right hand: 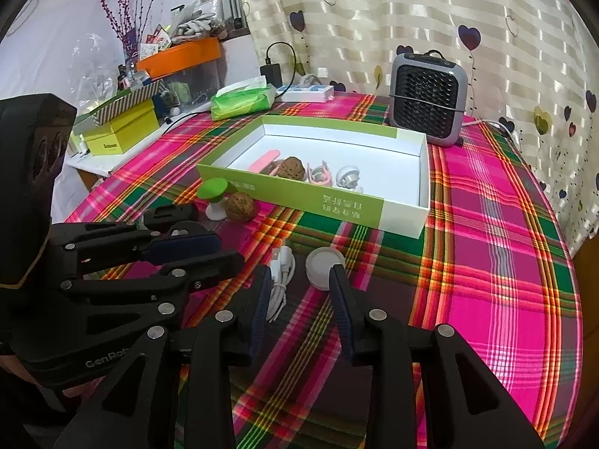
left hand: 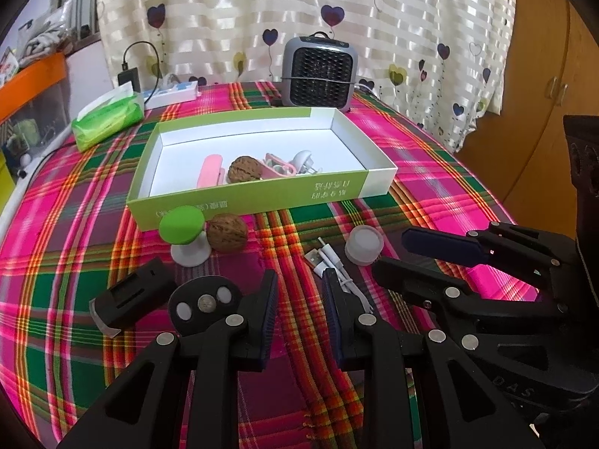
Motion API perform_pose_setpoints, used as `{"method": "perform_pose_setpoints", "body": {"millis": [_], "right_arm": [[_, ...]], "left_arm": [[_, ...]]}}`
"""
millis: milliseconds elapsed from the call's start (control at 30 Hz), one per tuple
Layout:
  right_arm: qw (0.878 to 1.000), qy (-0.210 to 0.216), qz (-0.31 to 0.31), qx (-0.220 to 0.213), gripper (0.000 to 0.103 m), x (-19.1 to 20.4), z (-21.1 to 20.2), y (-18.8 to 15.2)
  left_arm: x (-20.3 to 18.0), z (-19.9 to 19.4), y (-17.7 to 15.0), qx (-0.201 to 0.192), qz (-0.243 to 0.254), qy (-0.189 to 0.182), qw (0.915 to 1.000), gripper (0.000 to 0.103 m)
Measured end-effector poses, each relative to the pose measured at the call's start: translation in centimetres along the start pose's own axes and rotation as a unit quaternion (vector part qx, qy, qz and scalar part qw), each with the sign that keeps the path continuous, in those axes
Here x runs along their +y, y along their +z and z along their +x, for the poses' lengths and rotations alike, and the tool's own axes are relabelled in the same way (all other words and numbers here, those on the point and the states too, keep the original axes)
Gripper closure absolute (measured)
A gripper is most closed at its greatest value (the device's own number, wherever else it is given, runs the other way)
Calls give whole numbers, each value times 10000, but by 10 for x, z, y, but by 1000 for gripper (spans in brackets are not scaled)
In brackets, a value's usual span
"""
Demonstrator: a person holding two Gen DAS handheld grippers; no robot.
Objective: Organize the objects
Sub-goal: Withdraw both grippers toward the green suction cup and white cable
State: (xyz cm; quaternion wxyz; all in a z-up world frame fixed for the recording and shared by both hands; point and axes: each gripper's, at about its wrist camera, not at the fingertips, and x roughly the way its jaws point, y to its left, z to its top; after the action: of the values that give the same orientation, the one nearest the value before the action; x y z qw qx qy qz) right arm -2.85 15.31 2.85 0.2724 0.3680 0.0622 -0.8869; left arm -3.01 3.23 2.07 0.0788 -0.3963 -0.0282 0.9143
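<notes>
A green-and-white box (left hand: pixel 247 202) (right hand: pixel 421 172) lies open on the plaid table and holds a pink case (left hand: pixel 209 170), a walnut (left hand: pixel 244 169), a pink clip and a white plug (left hand: pixel 304 159). In front of it lie a green mushroom-shaped stand (left hand: pixel 183 234) (right hand: pixel 213 196), a second walnut (left hand: pixel 226 232) (right hand: pixel 241 206), a white USB cable (left hand: pixel 337 265) (right hand: pixel 279 280), a white round cap (left hand: pixel 364 244) (right hand: pixel 325 262) and two black pieces (left hand: pixel 131 297) (left hand: pixel 204 301). My left gripper (left hand: pixel 299 295) (right hand: pixel 198 252) is open and empty over the cloth near the cable. My right gripper (right hand: pixel 301 292) (left hand: pixel 408 247) is open and empty, just short of the cap.
A grey heater (left hand: pixel 318 71) (right hand: pixel 426 99) stands behind the box. A green tissue pack (left hand: pixel 108 118) (right hand: pixel 243 99), a white power strip (left hand: pixel 172 93) and a black charger (left hand: pixel 129 76) sit at the back left. Shelves with boxes (right hand: pixel 119 131) stand left of the table.
</notes>
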Motion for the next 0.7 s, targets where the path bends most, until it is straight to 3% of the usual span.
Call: {"method": "perform_pose_setpoints", "body": {"millis": [700], "right_arm": [[9990,-146,196,376,67,-17,30,8]], "left_arm": [[1,13,4,90,-47,-229,9997,81]]}}
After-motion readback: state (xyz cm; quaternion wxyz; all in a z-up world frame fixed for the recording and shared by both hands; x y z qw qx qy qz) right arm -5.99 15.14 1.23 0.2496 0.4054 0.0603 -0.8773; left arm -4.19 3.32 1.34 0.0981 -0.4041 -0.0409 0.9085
